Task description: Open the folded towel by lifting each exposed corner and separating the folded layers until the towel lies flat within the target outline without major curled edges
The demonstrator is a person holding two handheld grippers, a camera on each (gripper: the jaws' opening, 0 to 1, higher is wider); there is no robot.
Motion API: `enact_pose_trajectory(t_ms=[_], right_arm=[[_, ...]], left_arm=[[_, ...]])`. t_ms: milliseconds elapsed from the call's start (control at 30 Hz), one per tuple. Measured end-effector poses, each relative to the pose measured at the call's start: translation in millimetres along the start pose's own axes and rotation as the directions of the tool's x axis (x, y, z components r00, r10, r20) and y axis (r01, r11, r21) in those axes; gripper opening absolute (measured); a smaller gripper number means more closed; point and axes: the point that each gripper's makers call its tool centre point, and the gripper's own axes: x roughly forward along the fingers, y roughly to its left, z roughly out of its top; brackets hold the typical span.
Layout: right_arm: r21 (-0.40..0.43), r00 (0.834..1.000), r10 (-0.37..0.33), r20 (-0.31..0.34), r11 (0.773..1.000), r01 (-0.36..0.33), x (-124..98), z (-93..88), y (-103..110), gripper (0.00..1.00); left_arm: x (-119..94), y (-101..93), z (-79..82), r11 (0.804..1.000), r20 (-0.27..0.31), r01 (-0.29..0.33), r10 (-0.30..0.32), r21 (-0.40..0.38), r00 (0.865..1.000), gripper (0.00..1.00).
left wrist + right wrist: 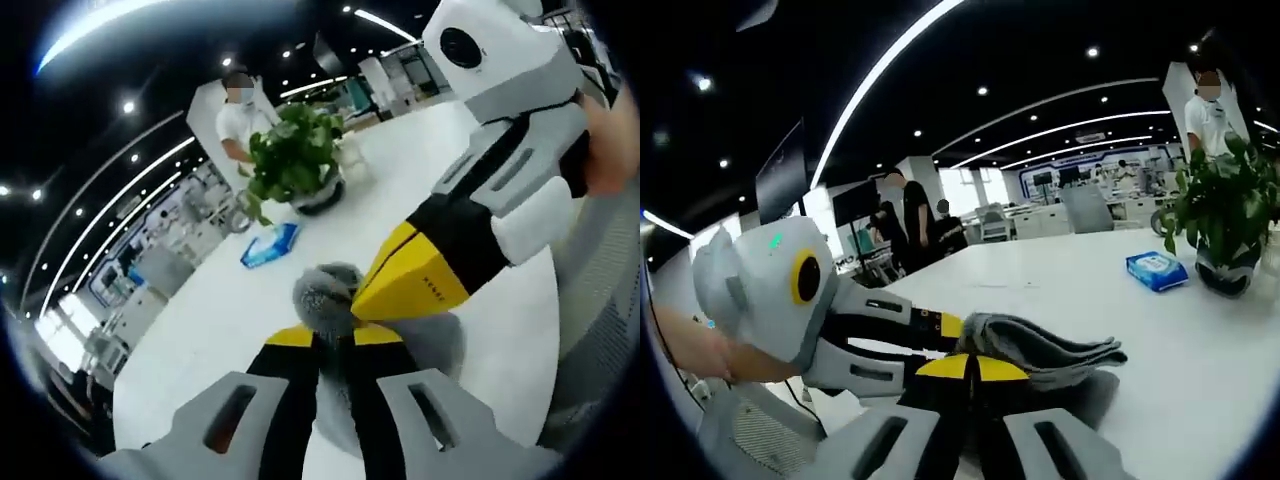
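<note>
A grey towel (326, 290) lies folded on the white table (420, 180). In the left gripper view one bunched corner stands up, and my left gripper (332, 335) is shut on it with its yellow-tipped jaws together. The right gripper (368, 308) reaches in from the upper right, its yellow tip at the same bunch. In the right gripper view the towel (1055, 350) shows as several stacked layers, and my right gripper (972, 366) is shut on its near edge. The left gripper (956, 327) comes in from the left, its tip on the towel's left end.
A potted plant (295, 155) (1225, 215) and a blue wipes pack (270, 246) (1157, 270) sit further along the table. A person in white (240, 120) stands behind the plant, and other people (905, 215) stand at the far end. A mesh chair (760, 430) is close by.
</note>
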Motion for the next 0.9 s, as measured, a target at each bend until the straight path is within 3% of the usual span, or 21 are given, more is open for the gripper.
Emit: enact_pose_trajectory(t_ms=[67,100,167,233,267,300,367,400,467,500,567,600,633,667,733,900], right_arm=[[-0.056,0.996,-0.070,0.051,0.996,0.073,-5.0,10.4,-14.8,0.00],[-0.082,0.993,-0.114,0.038,0.990,0.117,-7.2,8.7,-22.9,0.00],[-0.132,0.969,-0.245,0.006,0.961,0.244,-13.6,1.9,-47.6,0.00],[-0.169,0.931,-0.357,-0.073,0.925,0.341,-15.8,-18.0,-73.0,0.00],[-0.196,0.901,-0.409,-0.146,0.904,0.379,-16.6,-37.5,-86.7,0.00],[-0.204,0.885,-0.420,-0.202,0.902,0.381,-14.6,-53.4,-92.2,0.00],[-0.215,0.846,-0.393,-0.359,0.917,0.335,-11.1,-92.9,-93.7,0.00],[-0.237,0.836,-0.371,-0.404,0.925,0.296,-8.3,-105.4,-91.2,0.00],[-0.280,0.828,-0.342,-0.444,0.931,0.235,1.0,-117.5,-86.4,0.00],[-0.311,0.823,-0.302,-0.481,0.936,0.162,9.5,-131.4,-79.0,0.00],[-0.344,0.781,-0.294,-0.551,0.933,0.108,10.3,-154.5,-77.5,0.00],[-0.375,0.774,-0.301,-0.557,0.923,0.089,11.0,-161.3,-78.5,0.00],[-0.440,0.824,-0.307,-0.476,0.895,0.079,20.3,-143.8,-78.8,0.00],[-0.440,0.786,-0.328,-0.524,0.895,0.080,16.2,-149.7,-80.0,0.00],[-0.464,0.793,-0.320,-0.518,0.884,0.054,12.6,-148.2,-77.3,0.00],[-0.441,0.790,-0.312,-0.528,0.896,0.059,9.3,-148.5,-78.3,0.00]], left_arm=[[-2.1,5.9,-2.8,0.999,-0.004,-0.022,0.022,-0.041,1.000,0.07],[-4.0,8.6,-2.7,0.998,-0.002,-0.032,0.032,-0.052,0.999,0.07],[-9.8,18.3,-2.3,0.993,0.004,-0.075,0.076,-0.087,0.997,0.06],[-14.7,25.6,-0.5,0.985,0.018,-0.097,0.101,-0.140,0.995,0.06],[-17.5,30.2,0.4,0.981,0.024,-0.111,0.116,-0.160,0.993,0.06],[-19.1,31.8,0.7,0.980,0.027,-0.112,0.118,-0.166,0.993,0.06],[-21.6,33.6,0.5,0.979,0.029,-0.112,0.119,-0.169,0.993,0.06],[-22.3,34.7,0.0,0.979,0.028,-0.117,0.124,-0.167,0.992,0.06],[-24.1,36.8,-1.0,0.976,0.027,-0.121,0.128,-0.179,0.991,0.06],[-24.9,37.2,-0.7,0.975,0.029,-0.123,0.131,-0.187,0.991,0.06],[-26.2,38.3,0.0,0.972,0.033,-0.127,0.136,-0.197,0.990,0.06],[-27.2,39.1,0.4,0.971,0.035,-0.130,0.139,-0.201,0.990,0.06],[-28.2,39.9,0.9,0.970,0.037,-0.132,0.142,-0.203,0.989,0.06],[-29.8,41.4,1.1,0.969,0.039,-0.136,0.147,-0.204,0.988,0.06],[-33.0,45.6,0.4,0.966,0.041,-0.148,0.160,-0.210,0.986,0.06],[-40.6,56.0,-3.4,0.956,0.040,-0.168,0.183,-0.239,0.982,0.06]])
